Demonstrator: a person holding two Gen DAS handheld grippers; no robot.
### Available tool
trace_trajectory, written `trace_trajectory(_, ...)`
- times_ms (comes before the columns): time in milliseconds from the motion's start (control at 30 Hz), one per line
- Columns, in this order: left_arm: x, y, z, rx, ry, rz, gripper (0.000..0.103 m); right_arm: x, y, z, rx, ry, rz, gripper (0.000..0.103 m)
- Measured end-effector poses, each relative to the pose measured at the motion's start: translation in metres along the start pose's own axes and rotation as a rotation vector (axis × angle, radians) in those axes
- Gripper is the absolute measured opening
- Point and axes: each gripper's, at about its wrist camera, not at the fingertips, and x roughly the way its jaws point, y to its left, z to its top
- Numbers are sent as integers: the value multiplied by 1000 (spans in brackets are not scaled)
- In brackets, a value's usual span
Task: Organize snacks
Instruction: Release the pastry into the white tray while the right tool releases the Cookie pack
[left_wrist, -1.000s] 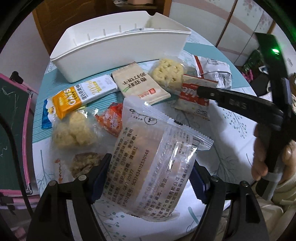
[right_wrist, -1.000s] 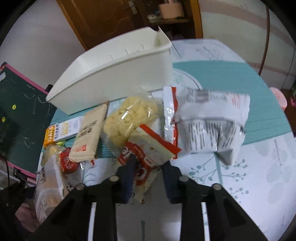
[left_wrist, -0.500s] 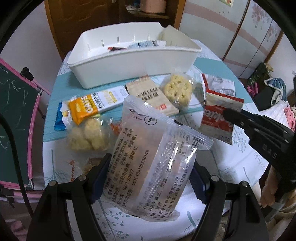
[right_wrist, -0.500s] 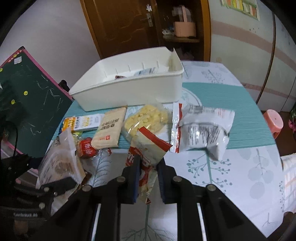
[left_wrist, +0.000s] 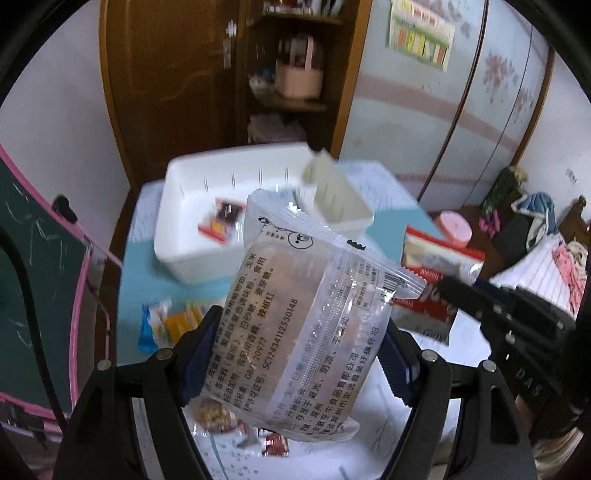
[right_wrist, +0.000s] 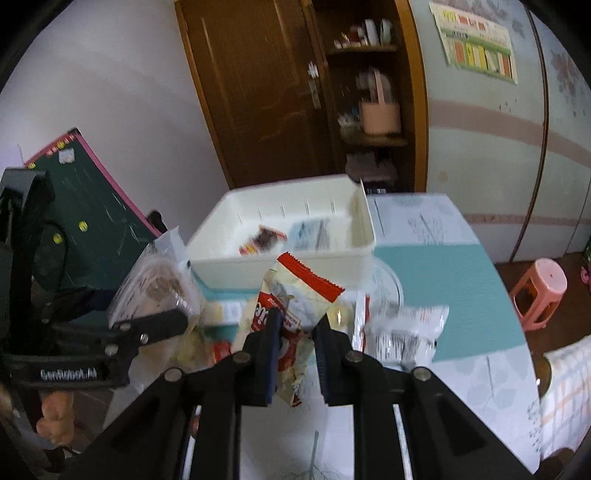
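My left gripper (left_wrist: 295, 350) is shut on a clear snack packet (left_wrist: 306, 317) with black printed text, held up above the table. My right gripper (right_wrist: 299, 332) is shut on a red and white snack packet (right_wrist: 295, 295), also lifted off the table. In the left wrist view that red and white packet (left_wrist: 432, 266) hangs to the right of the clear one. A white bin (left_wrist: 184, 258) stands beyond both packets, with a small snack (left_wrist: 221, 221) lying inside. The clear packet (right_wrist: 155, 288) appears at the left of the right wrist view.
Loose snacks lie on the teal and white tablecloth: a silver packet (right_wrist: 402, 328), and orange and blue packets (left_wrist: 166, 321). A green chalkboard (right_wrist: 92, 221) leans left of the table. A pink stool (right_wrist: 539, 288) stands on the floor at right. A hand (right_wrist: 55, 417) grips the left tool.
Both grippers have risen with their packets and tilted up, so the table has dropped lower in view. The bin's inside now shows. The right jaws closed slightly more on the red packet.
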Motion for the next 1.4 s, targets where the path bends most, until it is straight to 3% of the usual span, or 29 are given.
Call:
trace_trajectory(267,-17,3,27,-4,-78,39,77,-11,2,29,-3,-75,14,17)
trace_trajectory(667,3,19,78,-56,-138,76,77,12,-8,74,13,-112,3,17)
trace_trajectory(867,29,35,107,-106,-184,135,77,32,-14,102,50,-138,-19,17)
trace_trajectory(1167,89,52,122,-143,-152,204,76,78,-7,126,53,-136,-60,17)
trace_trajectory(1400,130,62,120,-161,-100,251,77,130,-6,117,52,-47,-95,18)
